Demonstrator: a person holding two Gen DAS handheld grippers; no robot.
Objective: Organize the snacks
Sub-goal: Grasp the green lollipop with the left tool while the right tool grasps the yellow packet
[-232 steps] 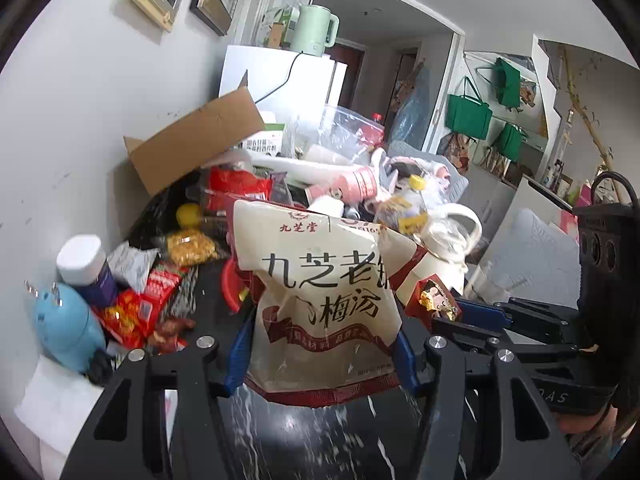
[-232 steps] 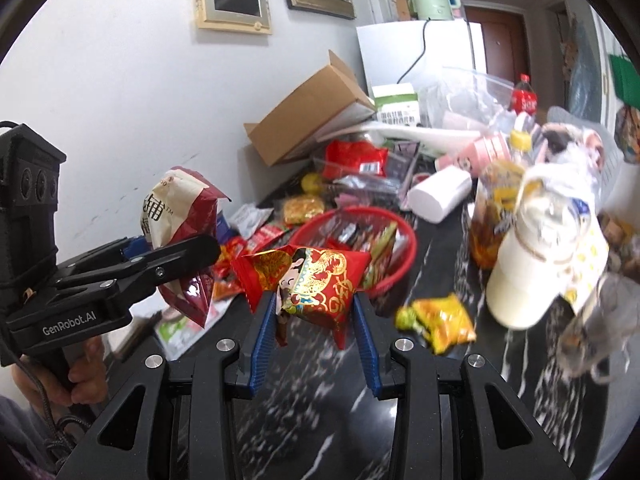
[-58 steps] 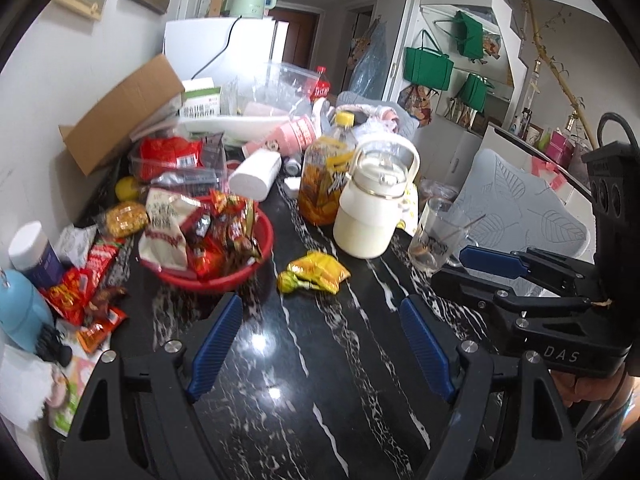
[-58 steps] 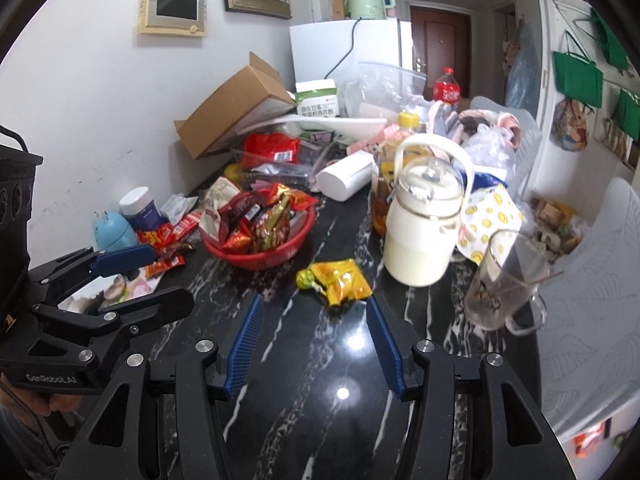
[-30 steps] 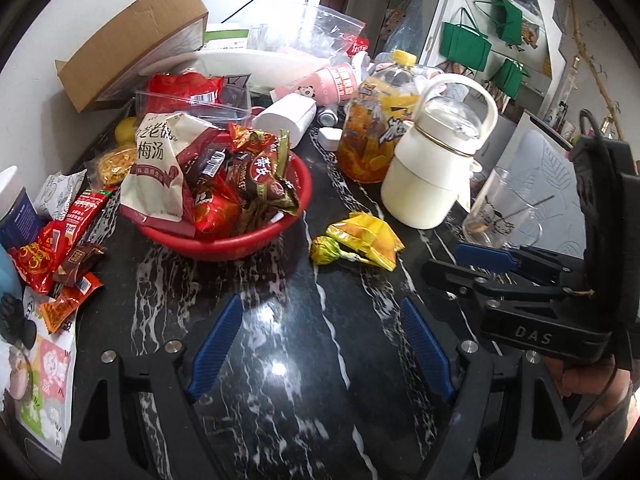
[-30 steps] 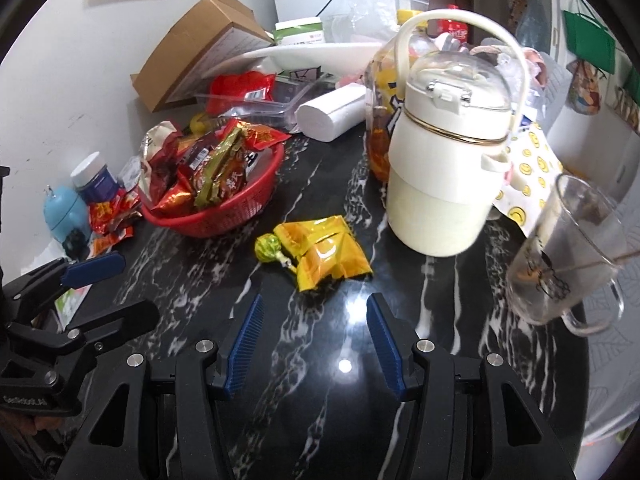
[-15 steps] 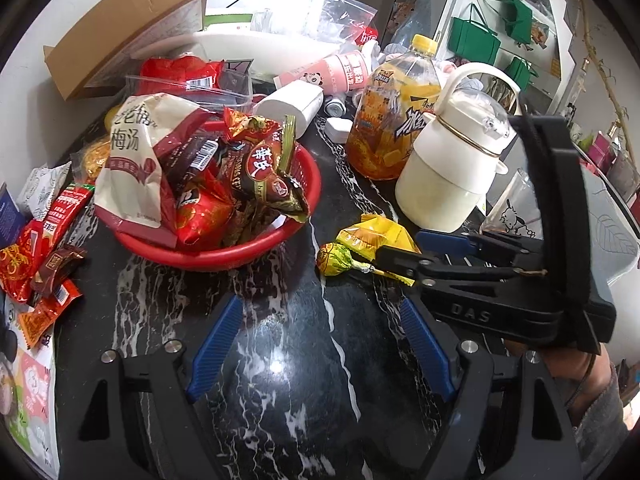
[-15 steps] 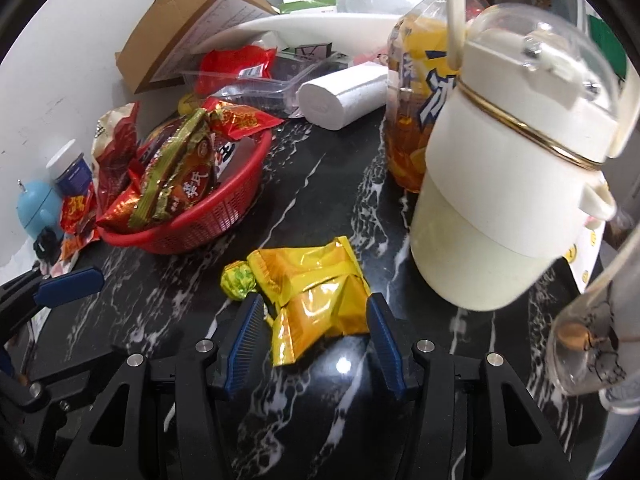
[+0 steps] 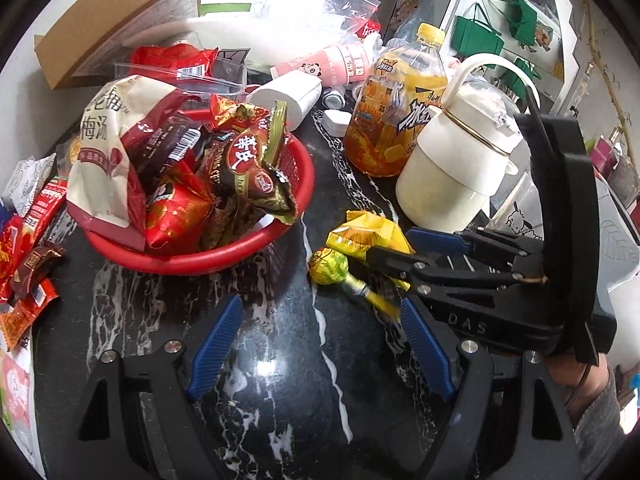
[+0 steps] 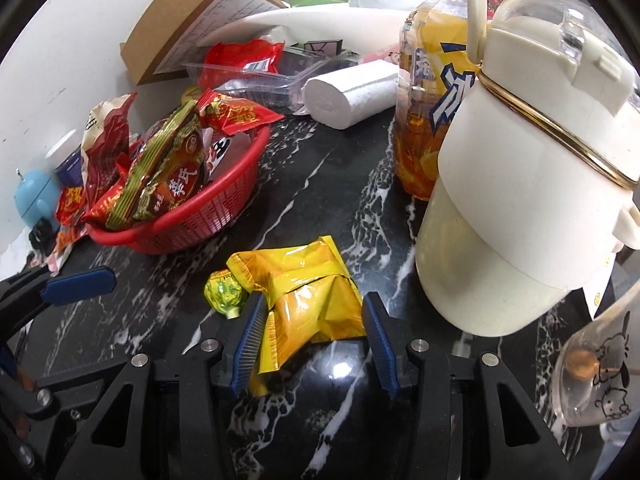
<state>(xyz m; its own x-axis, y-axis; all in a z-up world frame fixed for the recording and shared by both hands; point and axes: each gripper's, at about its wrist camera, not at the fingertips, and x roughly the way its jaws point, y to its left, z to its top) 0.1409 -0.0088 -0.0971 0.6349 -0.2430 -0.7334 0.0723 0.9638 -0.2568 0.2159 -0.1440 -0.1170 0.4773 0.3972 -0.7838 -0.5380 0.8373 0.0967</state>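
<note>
On the black desk (image 10: 320, 184) beside the red basket (image 10: 224, 216) already heaped with snacks, I had my right tool (image 10: 312, 332) spread around the yellow packet (image 10: 308, 292), not yet clenched, lollipop (image 10: 224, 294) still loose, left tool (image 9: 320, 344) released, empty.

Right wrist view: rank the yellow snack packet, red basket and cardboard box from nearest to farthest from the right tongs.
1. Yellow snack packet: between the fingers of the open right tongs, on the black counter.
2. Red basket: ahead to the left, full of snacks.
3. Cardboard box: far back left, against the wall.
</note>
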